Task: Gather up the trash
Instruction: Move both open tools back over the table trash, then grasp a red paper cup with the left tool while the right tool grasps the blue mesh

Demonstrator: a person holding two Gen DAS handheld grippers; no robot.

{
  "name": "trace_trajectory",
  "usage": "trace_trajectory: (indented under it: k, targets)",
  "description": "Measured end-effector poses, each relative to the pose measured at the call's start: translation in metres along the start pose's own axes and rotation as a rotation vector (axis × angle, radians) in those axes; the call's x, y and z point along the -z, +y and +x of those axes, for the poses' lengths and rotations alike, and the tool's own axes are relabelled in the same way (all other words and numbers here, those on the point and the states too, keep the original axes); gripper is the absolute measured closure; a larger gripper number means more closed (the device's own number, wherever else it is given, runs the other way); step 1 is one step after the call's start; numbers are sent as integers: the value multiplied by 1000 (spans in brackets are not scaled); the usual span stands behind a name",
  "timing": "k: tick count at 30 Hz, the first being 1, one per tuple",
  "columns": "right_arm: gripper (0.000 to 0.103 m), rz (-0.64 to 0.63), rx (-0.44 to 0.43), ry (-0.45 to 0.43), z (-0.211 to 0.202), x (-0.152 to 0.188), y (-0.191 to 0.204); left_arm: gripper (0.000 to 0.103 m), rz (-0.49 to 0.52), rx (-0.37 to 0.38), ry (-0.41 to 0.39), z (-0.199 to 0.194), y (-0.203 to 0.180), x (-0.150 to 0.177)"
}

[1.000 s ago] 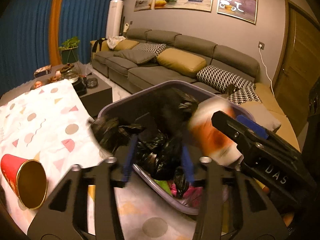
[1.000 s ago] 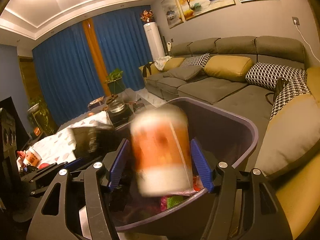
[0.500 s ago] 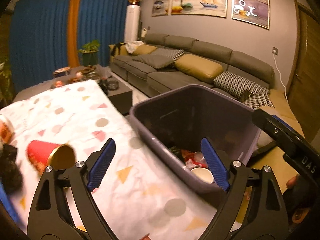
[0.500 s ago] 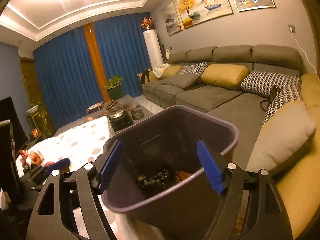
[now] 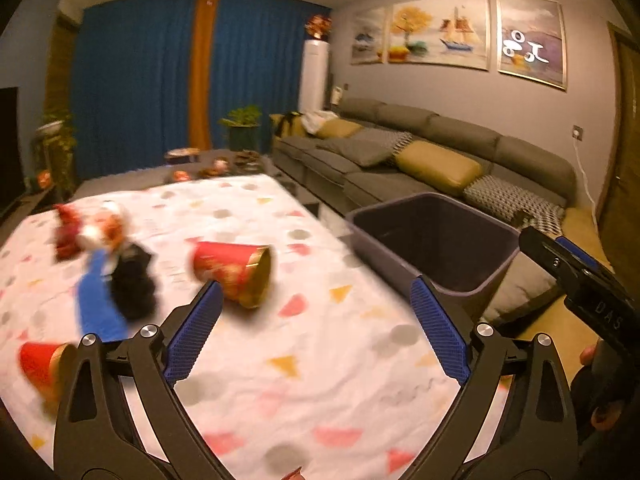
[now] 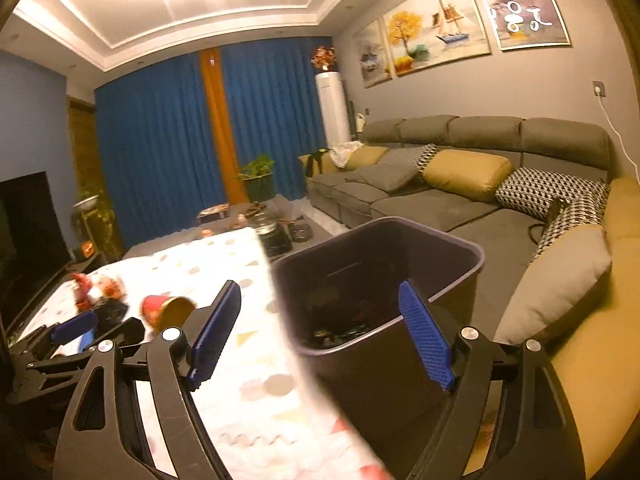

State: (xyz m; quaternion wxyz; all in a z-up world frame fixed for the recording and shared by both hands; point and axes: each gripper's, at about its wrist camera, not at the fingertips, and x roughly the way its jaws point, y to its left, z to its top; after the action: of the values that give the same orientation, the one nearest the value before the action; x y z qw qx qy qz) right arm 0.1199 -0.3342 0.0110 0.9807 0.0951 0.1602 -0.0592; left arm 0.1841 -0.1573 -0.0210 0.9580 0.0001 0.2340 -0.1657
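My left gripper [image 5: 314,282] hangs over the table's patterned cloth [image 5: 320,380], its jaws opening with nothing between them. Just beyond its left finger a red paper cup [image 5: 230,270] lies on its side. Further left are a crumpled black bag [image 5: 132,280], a blue strip [image 5: 96,304], red-and-white wrappers [image 5: 92,232] and a second red cup [image 5: 42,364]. My right gripper [image 6: 319,284] stands open and empty in front of the dark bin [image 6: 360,368], which has trash [image 6: 344,328] at its bottom. The bin [image 5: 376,252] sits at the table's right edge.
A long grey sofa [image 6: 440,200] with yellow and patterned cushions runs behind the bin. A low dark coffee table [image 5: 224,160] with small items stands beyond the cloth. A dark TV [image 6: 28,220] is at the left, and a potted plant [image 5: 244,120] stands by the blue curtains.
The black bag left my left gripper and the orange cup left my right one, both into the bin. Both jaws opened. The left gripper swung left over the table; the right drew back.
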Motion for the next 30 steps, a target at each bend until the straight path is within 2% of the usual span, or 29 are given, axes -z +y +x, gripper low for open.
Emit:
trace_trajectory:
  k: [6, 15, 18, 21, 30]
  targets:
    - [24, -36, -70, 16, -13, 13, 40, 10, -36, -129, -32, -53, 49, 24]
    - [24, -105, -186, 52, -20, 34, 106, 10, -134, -292, -10, -90, 122, 53]
    - [24, -117, -206, 59, -20, 37, 119, 10, -180, -315, 5, -89, 140, 58]
    - [24, -132, -225, 65, -17, 40, 133, 10, -181, -326, 21, -83, 144, 60]
    - [24, -153, -262, 90, -5, 46, 156, 30, -193, -366, 141, -54, 164, 68]
